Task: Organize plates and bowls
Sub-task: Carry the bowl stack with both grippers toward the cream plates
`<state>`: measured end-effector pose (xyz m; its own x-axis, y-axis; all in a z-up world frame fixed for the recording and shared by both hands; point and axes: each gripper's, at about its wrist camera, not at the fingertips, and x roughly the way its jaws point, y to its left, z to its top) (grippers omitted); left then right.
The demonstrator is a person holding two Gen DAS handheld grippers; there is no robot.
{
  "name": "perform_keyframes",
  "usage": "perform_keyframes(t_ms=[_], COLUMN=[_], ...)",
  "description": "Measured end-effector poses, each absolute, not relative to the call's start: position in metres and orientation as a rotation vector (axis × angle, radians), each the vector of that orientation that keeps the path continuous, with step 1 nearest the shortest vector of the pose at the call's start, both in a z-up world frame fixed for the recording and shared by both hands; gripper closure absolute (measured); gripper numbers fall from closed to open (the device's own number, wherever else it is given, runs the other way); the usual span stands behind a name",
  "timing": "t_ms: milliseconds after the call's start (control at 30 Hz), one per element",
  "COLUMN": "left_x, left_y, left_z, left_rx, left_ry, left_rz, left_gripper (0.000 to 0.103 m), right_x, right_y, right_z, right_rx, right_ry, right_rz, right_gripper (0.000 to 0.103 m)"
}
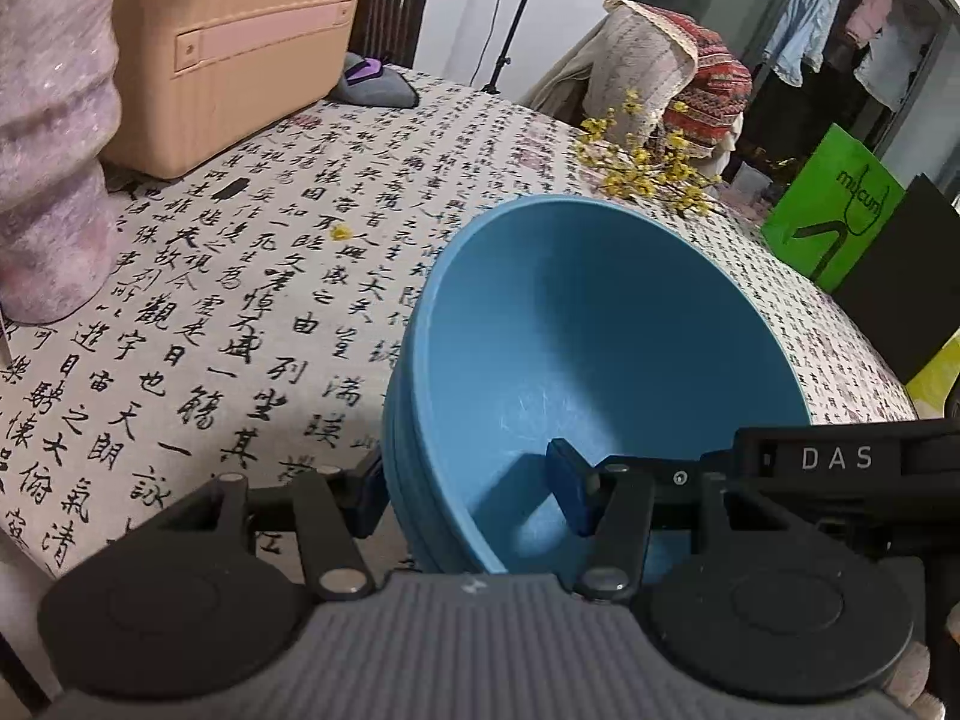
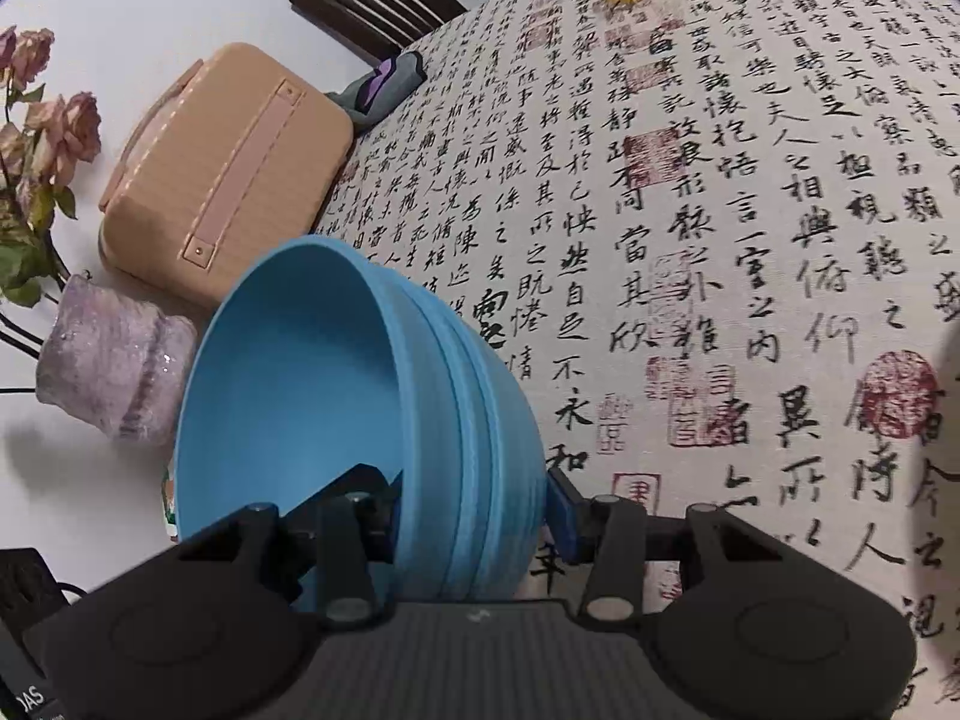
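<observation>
A stack of blue bowls (image 1: 600, 348) is held between both grippers above the calligraphy tablecloth (image 1: 240, 312). My left gripper (image 1: 471, 498) is shut on the stack's near rim, one finger inside the top bowl, one outside. My right gripper (image 2: 480, 510) is shut on the opposite rim of the same stack (image 2: 336, 390), left finger inside, right finger outside. The right gripper's black body (image 1: 840, 462) shows in the left wrist view at the bowl's edge. The stack is tilted in both views.
A peach case (image 1: 228, 42) and a pink vase (image 1: 48, 138) with dried roses stand at the table's side. Yellow flower sprigs (image 1: 648, 162) lie at the far edge. A grey cloth (image 1: 372, 87), dark chairs (image 2: 384, 0) and a green bag (image 1: 834, 210) are beyond.
</observation>
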<state>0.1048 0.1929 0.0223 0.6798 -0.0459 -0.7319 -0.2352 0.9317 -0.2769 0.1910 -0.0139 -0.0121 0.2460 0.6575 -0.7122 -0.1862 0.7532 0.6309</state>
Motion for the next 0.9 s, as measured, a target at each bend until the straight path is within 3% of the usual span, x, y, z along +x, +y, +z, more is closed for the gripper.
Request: perform_keyframes(t_ms=[900], left_x=[0.090], left_y=[0.129], left_z=[0.044], left_rx=[-0.304], left_ry=[0.781], left_rz=[0.054], left_gripper=[0.049], right_x=[0.155], right_y=[-0.099], right_z=[0.013], right_rx=[0.500], right_ry=[1.129], right_rz=[0.569], right_gripper=[0.059])
